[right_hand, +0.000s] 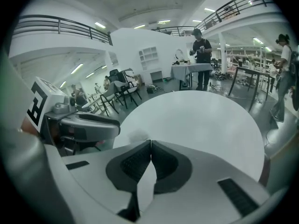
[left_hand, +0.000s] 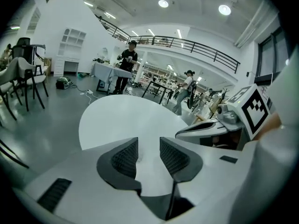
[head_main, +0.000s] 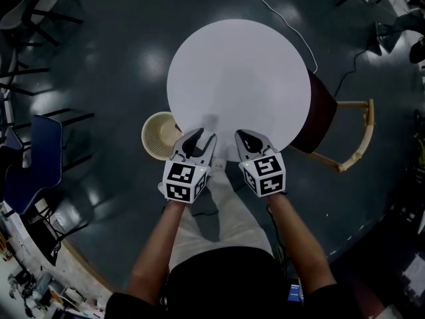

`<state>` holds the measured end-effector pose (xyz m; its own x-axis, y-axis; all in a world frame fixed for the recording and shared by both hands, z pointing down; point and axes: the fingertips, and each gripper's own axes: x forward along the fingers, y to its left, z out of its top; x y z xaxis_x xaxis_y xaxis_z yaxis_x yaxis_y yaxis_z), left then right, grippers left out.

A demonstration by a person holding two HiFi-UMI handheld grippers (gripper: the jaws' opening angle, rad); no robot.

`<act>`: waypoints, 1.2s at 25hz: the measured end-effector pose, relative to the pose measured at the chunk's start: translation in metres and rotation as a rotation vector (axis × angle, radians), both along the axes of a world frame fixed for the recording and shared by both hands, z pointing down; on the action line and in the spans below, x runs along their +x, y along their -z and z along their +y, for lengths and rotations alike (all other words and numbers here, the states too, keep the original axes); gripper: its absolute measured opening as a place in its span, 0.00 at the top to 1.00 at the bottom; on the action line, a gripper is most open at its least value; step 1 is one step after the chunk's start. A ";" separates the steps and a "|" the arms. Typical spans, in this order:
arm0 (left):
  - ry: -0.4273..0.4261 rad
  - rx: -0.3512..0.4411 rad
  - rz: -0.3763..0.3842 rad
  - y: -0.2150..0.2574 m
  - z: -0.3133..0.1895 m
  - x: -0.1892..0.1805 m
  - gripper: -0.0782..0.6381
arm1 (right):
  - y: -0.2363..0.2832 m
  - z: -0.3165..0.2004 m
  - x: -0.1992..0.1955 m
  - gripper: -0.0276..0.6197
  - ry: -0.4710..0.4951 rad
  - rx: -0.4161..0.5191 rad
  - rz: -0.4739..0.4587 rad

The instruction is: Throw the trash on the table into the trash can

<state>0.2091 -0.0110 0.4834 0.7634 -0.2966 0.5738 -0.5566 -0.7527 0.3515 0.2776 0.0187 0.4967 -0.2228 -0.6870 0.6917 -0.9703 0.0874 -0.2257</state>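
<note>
One pale scrap (head_main: 211, 120) is all the trash I can find, a faint grey-white smudge on the white table (head_main: 252, 58) near its near edge. It is so close in tone to the tabletop that it may be crumpled tissue or paper, and I cannot say which. It lies just ahead of the left gripper (head_main: 196, 138), whose jaws stand apart with only bare tabletop and the edge of that smudge between them; the pads press on nothing. The right gripper (head_main: 247, 138) hovers just beside it over the same edge, its jaws closed together and empty. The trash can (head_main: 158, 135), a pale ribbed basket, stands on the floor touching or nearly touching the table's left side, lower than the tabletop and close to the left gripper. A wooden chair (head_main: 345, 138) sits on the far right, well clear.

The main risk, as I judge it, is a missed pinch: something this light and flat could slide ahead of the pads or be nudged off the edge onto the floor. If the jaws close too high, they take only air. With the two grippers so near each other, a sideways reach could knock them together. A release begun too far over the table would drop the scrap short of the can.
</note>
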 end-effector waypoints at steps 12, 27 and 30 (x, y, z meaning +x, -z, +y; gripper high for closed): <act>-0.021 0.061 -0.190 -0.073 -0.024 0.020 0.57 | -0.044 -0.007 0.019 0.93 -0.039 -0.017 -0.039; -0.063 0.023 -0.239 -0.082 -0.030 0.019 0.72 | -0.051 -0.011 0.021 0.93 -0.040 -0.043 -0.030; -0.080 0.030 -0.234 -0.077 -0.028 0.016 0.74 | -0.049 -0.013 0.014 0.93 -0.027 -0.048 -0.025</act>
